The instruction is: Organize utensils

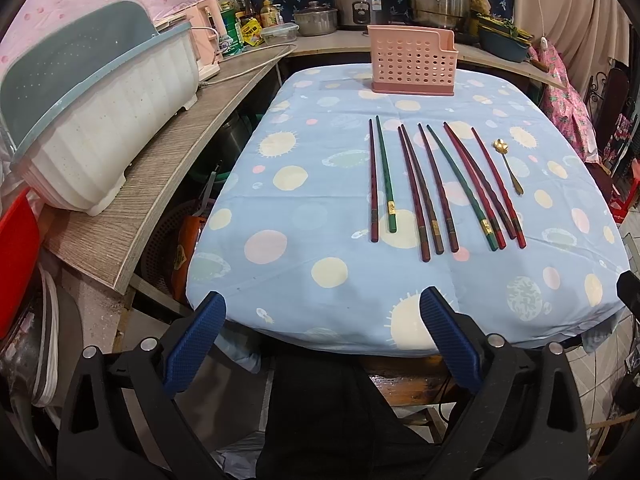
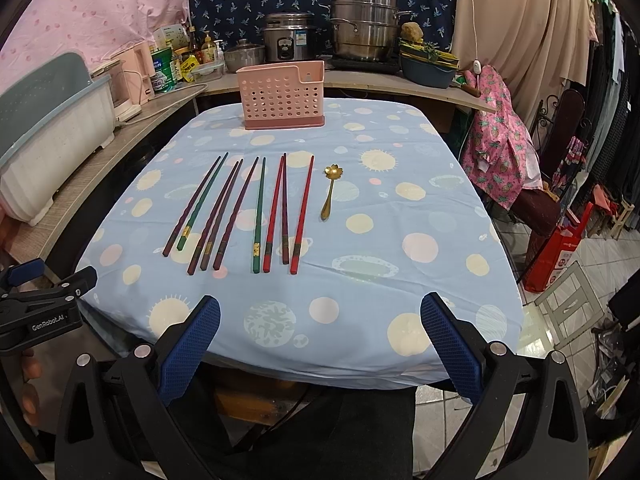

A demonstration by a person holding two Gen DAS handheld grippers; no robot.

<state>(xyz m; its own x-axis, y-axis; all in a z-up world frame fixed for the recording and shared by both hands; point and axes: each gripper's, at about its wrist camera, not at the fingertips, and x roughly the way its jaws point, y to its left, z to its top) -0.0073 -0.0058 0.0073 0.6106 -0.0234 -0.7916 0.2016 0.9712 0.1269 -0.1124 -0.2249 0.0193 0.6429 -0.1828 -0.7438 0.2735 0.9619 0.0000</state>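
Several red, dark and green chopsticks (image 1: 430, 188) (image 2: 244, 212) lie side by side on the blue spotted tablecloth (image 1: 312, 208) (image 2: 380, 240). A small gold flower-shaped spoon (image 1: 507, 164) (image 2: 329, 190) lies just right of them. A pink perforated utensil holder (image 1: 412, 60) (image 2: 281, 94) stands upright at the table's far edge. My left gripper (image 1: 322, 308) is open at the near table edge, holding nothing. My right gripper (image 2: 320, 312) is open too, over the near edge, well short of the chopsticks. The left gripper (image 2: 52, 284) also shows at the right wrist view's left edge.
A white and grey dish rack (image 1: 92, 120) (image 2: 48, 128) sits on the wooden counter (image 1: 160, 184) left of the table. Pots, a rice cooker (image 2: 289, 42) and bottles line the back shelf. A chair with pink clothing (image 2: 504, 140) stands to the right.
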